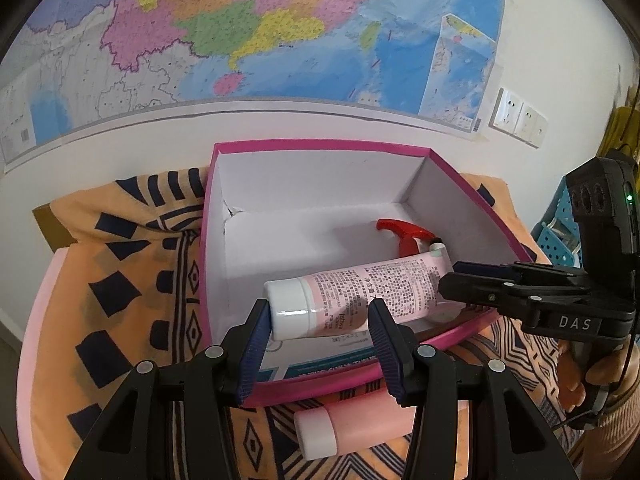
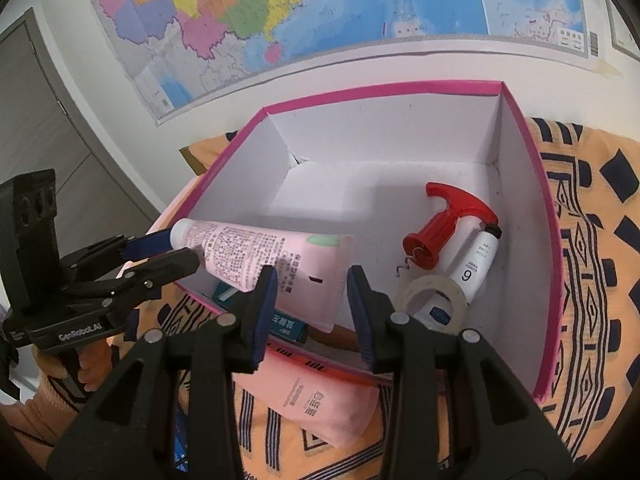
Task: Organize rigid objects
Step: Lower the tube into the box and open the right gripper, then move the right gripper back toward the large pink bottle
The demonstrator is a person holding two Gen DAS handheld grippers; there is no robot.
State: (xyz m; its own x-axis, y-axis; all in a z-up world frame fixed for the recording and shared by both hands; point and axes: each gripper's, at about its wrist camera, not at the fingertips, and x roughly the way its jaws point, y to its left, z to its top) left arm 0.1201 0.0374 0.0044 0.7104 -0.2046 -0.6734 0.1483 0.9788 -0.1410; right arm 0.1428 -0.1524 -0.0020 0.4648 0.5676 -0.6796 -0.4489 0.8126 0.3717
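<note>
A pink tube with a white cap hangs tilted over the near part of an open pink box. My left gripper is shut on the cap end. My right gripper is shut on the flat crimped end of the tube. In the left wrist view the right gripper comes in from the right; in the right wrist view the left gripper comes in from the left. Inside the box lie a red trigger sprayer, a small white tube, a tape roll and a teal carton.
A pink bottle with a white cap lies on the orange patterned cloth just in front of the box. A blue perforated basket stands at the right. Behind the box is a wall with a map and sockets.
</note>
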